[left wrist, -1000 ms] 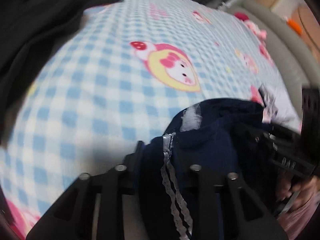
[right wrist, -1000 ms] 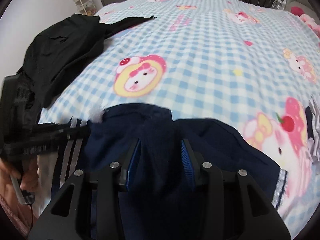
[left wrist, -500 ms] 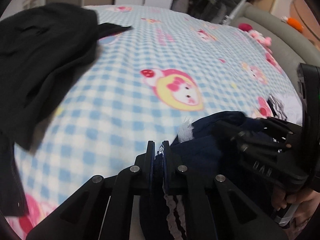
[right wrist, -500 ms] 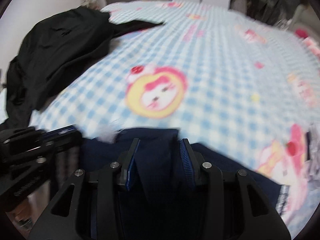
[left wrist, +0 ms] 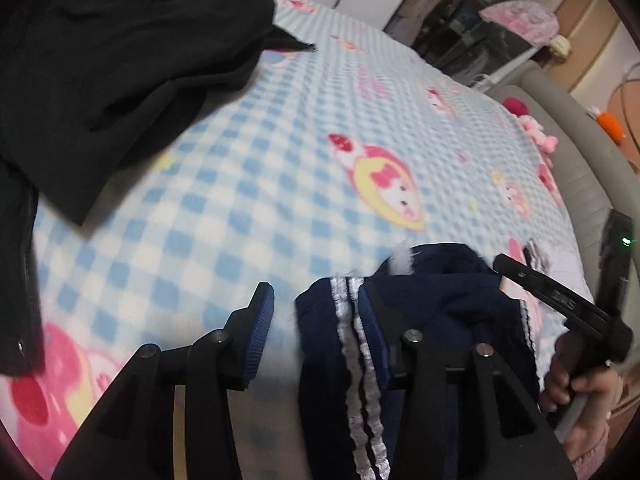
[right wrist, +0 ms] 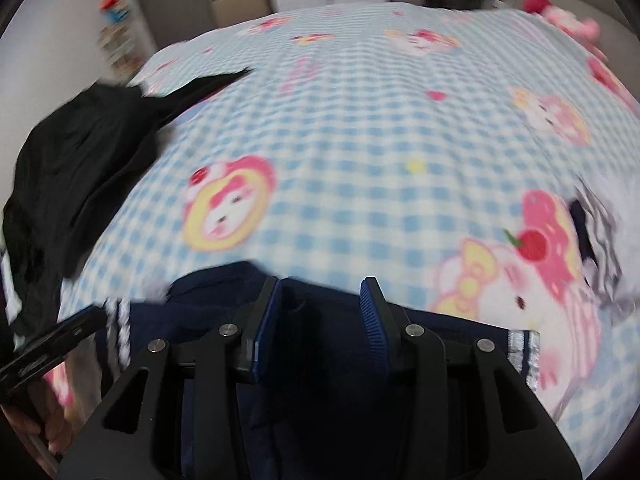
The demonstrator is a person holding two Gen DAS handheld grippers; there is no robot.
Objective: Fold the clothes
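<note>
A navy garment (left wrist: pixel 440 292) with white lace stripes lies bunched at the near edge of the checked blanket (left wrist: pixel 280 140). My left gripper (left wrist: pixel 316 316) is over its striped edge and its jaws are opening. The cloth rests against the right pad and the left pad is clear of it. My right gripper (right wrist: pixel 320 312) is shut on a fold of the same navy garment (right wrist: pixel 192 312), which fills the gap between its blue pads. A hand (left wrist: pixel 568 384) holds the right tool at the garment's right side.
A black garment (left wrist: pixel 100 60) is heaped on the blanket's left side, and shows again as a black heap (right wrist: pixel 80 160) in the right wrist view. A striped grey and white cloth (right wrist: pixel 604 232) lies at the right. A grey padded frame (left wrist: pixel 560 128) borders the bed, with dark shelves (left wrist: pixel 480 20) behind.
My left gripper, shut on the lace-striped edge half a second ago, now stands with its jaws apart. The right gripper keeps its hold, and its view has swung slightly.
</note>
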